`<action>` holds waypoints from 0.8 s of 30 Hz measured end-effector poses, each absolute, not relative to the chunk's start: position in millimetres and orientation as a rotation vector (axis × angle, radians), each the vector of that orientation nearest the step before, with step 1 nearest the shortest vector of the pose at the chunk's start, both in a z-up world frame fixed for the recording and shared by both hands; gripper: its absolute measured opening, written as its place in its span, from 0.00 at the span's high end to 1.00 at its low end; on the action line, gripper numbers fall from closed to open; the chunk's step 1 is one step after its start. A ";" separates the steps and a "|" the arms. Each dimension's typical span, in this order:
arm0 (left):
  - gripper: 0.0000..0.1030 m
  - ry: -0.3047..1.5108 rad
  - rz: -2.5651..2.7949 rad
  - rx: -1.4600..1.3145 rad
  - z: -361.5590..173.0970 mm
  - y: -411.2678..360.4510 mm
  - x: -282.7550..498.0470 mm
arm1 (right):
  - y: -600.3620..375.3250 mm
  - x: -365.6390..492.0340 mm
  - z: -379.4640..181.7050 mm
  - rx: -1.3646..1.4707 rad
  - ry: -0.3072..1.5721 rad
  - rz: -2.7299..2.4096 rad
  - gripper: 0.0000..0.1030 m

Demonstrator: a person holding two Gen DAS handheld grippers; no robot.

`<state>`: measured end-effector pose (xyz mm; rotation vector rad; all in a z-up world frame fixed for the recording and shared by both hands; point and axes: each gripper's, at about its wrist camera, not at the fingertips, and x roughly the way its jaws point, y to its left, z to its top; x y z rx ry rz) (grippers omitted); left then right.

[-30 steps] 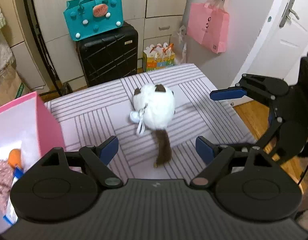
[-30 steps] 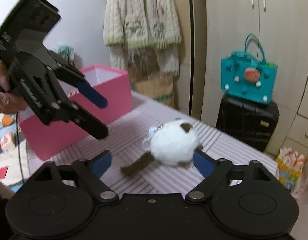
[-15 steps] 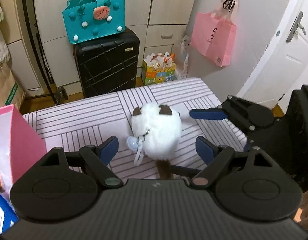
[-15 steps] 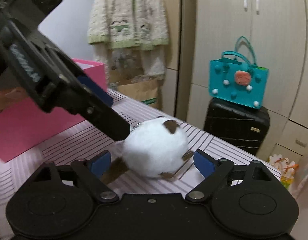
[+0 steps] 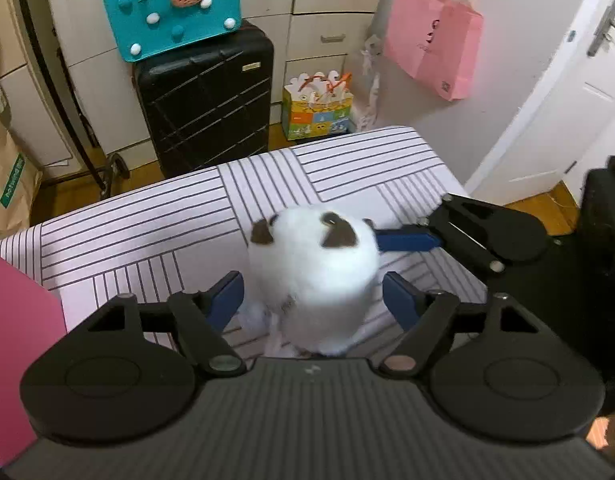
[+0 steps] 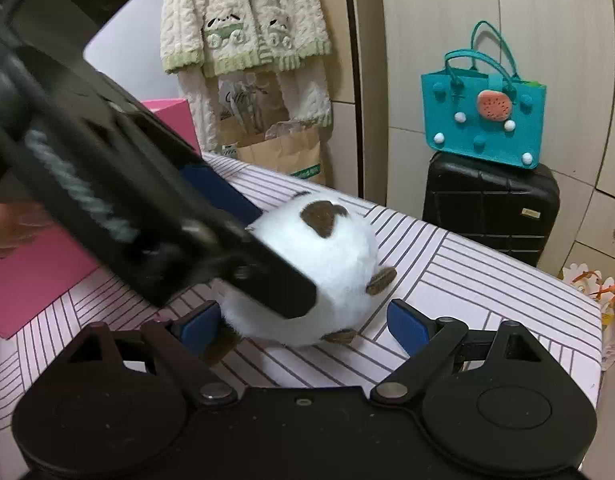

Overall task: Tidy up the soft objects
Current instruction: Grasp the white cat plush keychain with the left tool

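a striped cloth (image 5: 139, 236) is covering the table. behind it a black suitcase (image 5: 205, 96) is standing on the wooden floor (image 5: 63, 196) against pale cupboards (image 5: 331, 20), with a teal bag (image 5: 175, 4) sitting on top. a pink bag (image 5: 431, 40) is hanging on the grey wall beside a white door (image 5: 567, 92). a cream cardigan (image 6: 243, 20) is hanging by the cupboards.

Even indoor light, fisheye-bent edges, slight motion blur
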<state>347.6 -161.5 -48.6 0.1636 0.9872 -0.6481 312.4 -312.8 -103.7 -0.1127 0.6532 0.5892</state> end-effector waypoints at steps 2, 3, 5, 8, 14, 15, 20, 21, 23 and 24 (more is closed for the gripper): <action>0.35 0.982 -0.642 0.155 -53.1 -159.8 351.2 | -311.5 313.1 -104.4 -0.118 0.650 0.598 0.11; 0.38 0.983 -0.650 0.143 -55.0 -158.6 353.5 | -310.4 313.4 -104.5 -0.122 0.647 0.604 0.16; 0.39 0.994 -0.660 0.120 -56.2 -156.8 355.9 | -308.0 314.2 -104.8 -0.125 0.646 0.616 0.25; 0.42 0.985 -0.661 0.141 -55.4 -159.1 351.0 | -305.5 314.4 -104.0 -0.117 0.648 0.601 0.29; 0.42 1.008 -0.686 0.163 -43.1 -154.4 338.9 | -302.7 297.7 -90.7 -0.091 0.661 0.605 0.31; 0.42 1.010 -0.706 0.136 -37.6 -148.2 334.8 | -302.5 291.2 -86.3 -0.096 0.652 0.606 0.31; 0.42 1.006 -0.758 0.127 -18.7 -130.5 303.0 | -291.2 263.5 -64.7 -0.123 0.687 0.646 0.31; 0.42 1.019 -0.760 0.131 -16.5 -127.8 296.5 | -288.4 259.0 -61.4 -0.114 0.704 0.655 0.31; 0.42 1.026 -0.760 0.143 -11.9 -122.0 282.7 | -281.6 251.6 -55.9 -0.088 0.752 0.652 0.31; 0.42 1.026 -0.762 0.149 -10.2 -120.0 277.3 | -277.3 246.8 -52.9 -0.079 0.765 0.653 0.31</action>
